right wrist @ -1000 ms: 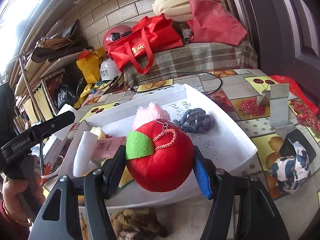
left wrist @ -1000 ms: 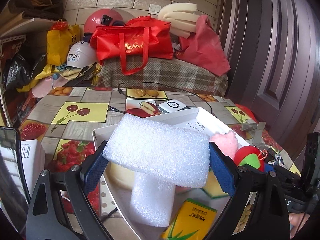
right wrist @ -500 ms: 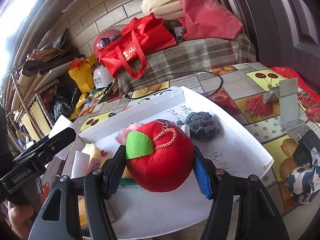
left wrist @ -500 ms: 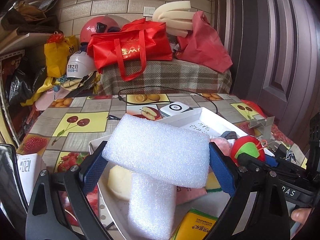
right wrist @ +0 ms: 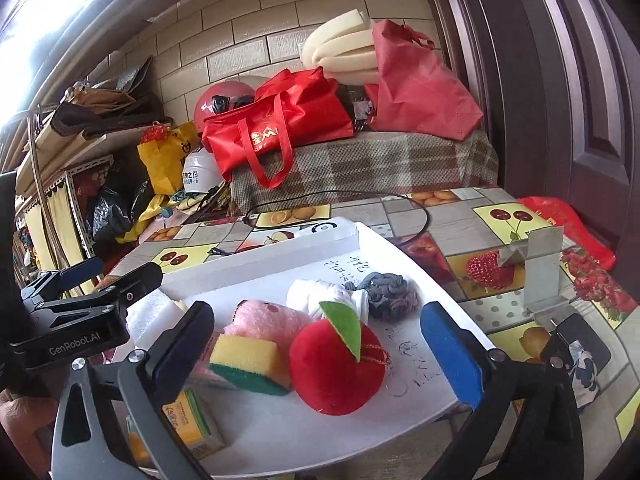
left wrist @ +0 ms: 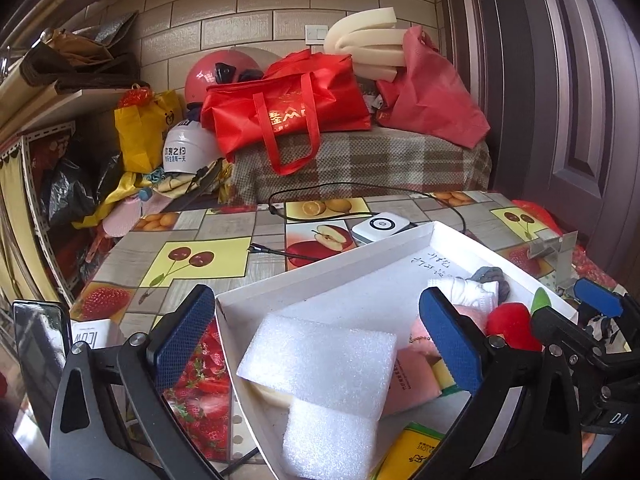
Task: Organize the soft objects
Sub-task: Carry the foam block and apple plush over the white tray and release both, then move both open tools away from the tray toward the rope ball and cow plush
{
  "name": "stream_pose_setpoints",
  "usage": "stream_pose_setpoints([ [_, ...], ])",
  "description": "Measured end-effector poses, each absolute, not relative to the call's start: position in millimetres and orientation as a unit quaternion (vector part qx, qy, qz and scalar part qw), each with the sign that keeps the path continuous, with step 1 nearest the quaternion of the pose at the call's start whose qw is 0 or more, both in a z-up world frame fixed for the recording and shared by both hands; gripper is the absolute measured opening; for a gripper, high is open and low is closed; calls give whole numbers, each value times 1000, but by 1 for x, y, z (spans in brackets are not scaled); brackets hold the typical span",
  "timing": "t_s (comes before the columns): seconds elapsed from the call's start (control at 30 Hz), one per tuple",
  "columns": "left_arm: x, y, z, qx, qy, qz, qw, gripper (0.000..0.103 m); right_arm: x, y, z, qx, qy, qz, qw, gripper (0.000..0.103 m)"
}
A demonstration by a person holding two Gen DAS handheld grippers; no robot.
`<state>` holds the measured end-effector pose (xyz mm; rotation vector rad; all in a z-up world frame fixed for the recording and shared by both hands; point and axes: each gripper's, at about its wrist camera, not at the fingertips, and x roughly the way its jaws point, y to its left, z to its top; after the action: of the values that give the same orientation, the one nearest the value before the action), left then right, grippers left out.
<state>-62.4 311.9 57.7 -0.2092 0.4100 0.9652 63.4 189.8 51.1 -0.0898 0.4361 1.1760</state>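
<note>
A white tray (left wrist: 320, 276) (right wrist: 404, 256) holds the soft things. A white foam block (left wrist: 320, 364) lies on another foam piece (left wrist: 328, 440) in the tray, below my open left gripper (left wrist: 320, 344). A red plush apple (right wrist: 336, 364) with a green leaf rests in the tray between the fingers of my open right gripper (right wrist: 320, 352), apart from both pads. Beside it lie a yellow-green sponge (right wrist: 248, 364), a pink plush (right wrist: 264, 320), a white cloth roll (right wrist: 320, 296) and a grey knit piece (right wrist: 384, 288). The apple also shows in the left wrist view (left wrist: 508, 324).
A yellow-green carton (right wrist: 192, 420) lies at the tray's near side. A white device (left wrist: 380, 228) with a black cable sits behind the tray. A metal bracket (right wrist: 540, 272) stands right. A phone (left wrist: 40, 352) and white box (left wrist: 92, 336) are left. Bags and helmets fill the back.
Both grippers opened. The foam block dropped from the left gripper onto the foam in the tray. The plush apple was let go and now rests in the tray.
</note>
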Motion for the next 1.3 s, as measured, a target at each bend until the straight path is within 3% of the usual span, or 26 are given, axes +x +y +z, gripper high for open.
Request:
stream_pose_setpoints([
  [1.03,-57,286,78,-87,187,443,872,103,49,170,70,-30,131,490,861,103],
  [1.3,-63,256,97,-85,174,427,883,103,53,146,82,-9,145,486,862,103],
])
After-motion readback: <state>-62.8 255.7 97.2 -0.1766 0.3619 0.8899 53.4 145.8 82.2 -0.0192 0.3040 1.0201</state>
